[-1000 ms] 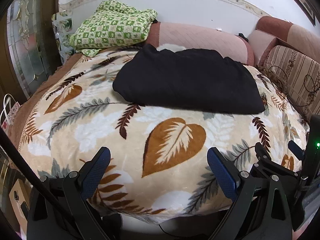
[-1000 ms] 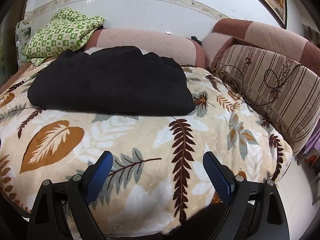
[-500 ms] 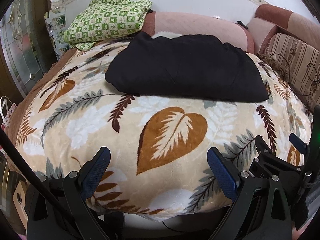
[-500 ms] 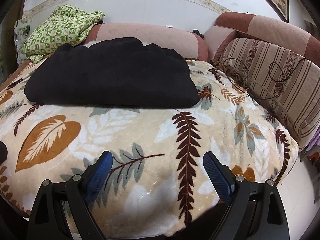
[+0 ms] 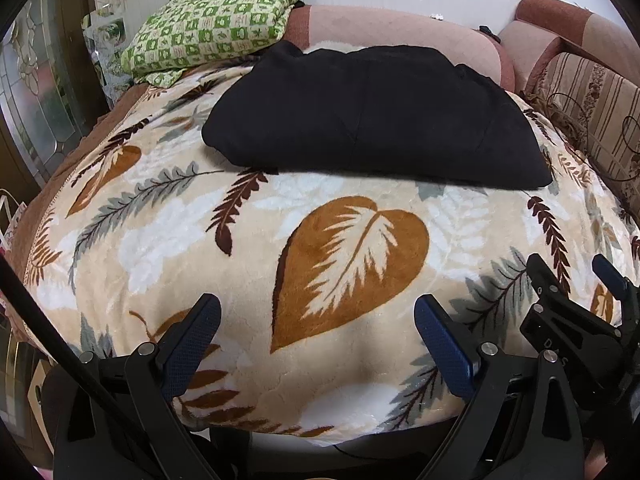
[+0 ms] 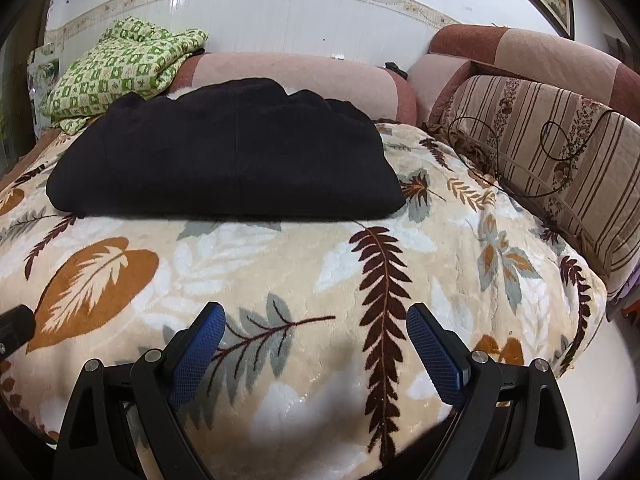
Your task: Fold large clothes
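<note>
Both grippers have advanced toward the folded black garment (image 5: 372, 116), at 12 o'clock on the leaf-print blanket (image 5: 352, 264). Left gripper (image 5: 318, 334) and right gripper (image 6: 316, 340): fingers apart, empty.

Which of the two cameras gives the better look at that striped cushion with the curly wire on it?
The right wrist view. There the striped cushion fills much of the right side, so its stripes and the dark curly wire lying on it show clearly. The left wrist view catches only a narrow slice of the cushion at its right edge, squeezed by the fisheye lens.
</note>
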Action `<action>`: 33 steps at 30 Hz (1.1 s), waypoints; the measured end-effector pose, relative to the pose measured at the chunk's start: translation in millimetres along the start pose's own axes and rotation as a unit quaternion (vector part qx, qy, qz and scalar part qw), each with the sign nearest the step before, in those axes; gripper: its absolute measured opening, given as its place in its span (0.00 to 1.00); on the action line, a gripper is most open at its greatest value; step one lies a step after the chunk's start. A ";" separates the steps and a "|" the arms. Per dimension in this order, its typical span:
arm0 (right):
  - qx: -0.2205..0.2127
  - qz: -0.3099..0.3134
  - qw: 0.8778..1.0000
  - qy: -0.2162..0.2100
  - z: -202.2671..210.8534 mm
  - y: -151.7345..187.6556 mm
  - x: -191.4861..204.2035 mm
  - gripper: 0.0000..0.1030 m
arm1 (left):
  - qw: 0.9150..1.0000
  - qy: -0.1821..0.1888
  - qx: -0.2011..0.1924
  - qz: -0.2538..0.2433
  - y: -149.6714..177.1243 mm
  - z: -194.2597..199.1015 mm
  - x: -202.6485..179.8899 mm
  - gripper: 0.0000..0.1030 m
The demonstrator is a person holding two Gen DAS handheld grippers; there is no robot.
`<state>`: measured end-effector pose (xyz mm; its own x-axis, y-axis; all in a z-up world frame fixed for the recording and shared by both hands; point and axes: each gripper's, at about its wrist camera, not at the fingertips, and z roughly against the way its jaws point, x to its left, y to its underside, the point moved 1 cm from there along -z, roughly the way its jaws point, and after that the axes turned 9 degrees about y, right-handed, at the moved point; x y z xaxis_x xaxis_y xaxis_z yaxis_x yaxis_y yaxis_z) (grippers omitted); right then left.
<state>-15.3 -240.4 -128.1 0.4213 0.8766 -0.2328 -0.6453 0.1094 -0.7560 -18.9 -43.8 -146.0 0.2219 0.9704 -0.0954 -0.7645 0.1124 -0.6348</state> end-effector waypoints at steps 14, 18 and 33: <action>-0.039 -0.004 0.999 0.000 10.3 -2.3 4.0 0.94 | 1.000 -0.003 0.008 0.011 0.4 -8.5 8.2 0.94; -0.034 0.002 0.999 -0.001 7.5 -1.8 6.0 0.95 | 1.000 -0.005 0.007 0.011 0.4 -8.2 8.9 0.94; -0.035 0.005 0.999 -0.003 8.3 0.5 8.5 0.95 | 1.000 -0.009 0.002 0.005 1.7 -4.6 6.0 0.94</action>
<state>-17.3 -228.9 -125.4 0.4103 0.8806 -0.2370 -0.6038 0.0676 -0.7942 -16.1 -38.8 -151.2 0.2027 0.9752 -0.0886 -0.7691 0.1025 -0.6309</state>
